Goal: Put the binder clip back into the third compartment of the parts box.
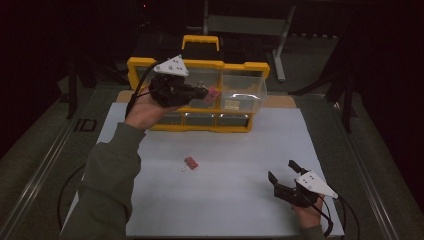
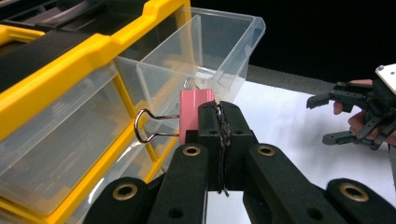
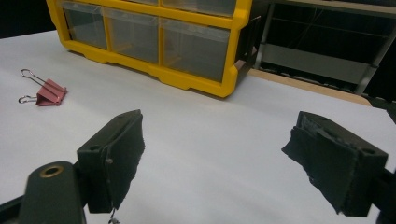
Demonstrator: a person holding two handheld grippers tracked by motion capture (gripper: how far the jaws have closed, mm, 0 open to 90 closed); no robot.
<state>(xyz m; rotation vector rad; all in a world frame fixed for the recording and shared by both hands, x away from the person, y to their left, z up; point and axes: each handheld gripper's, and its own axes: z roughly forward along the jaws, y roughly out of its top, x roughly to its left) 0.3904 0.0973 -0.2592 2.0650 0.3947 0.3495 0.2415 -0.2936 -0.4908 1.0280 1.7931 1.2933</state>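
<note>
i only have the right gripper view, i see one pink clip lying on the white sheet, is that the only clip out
Observer: No, the left gripper is shut on a second pink binder clip.
Operator: where is that one
Observer: Raised beside the pulled-out clear drawer of the yellow organizer, not yet inside it.
Operator: and how's it held
Observer: By one edge of its pink body, with a wire handle sticking out toward the organizer.
</note>
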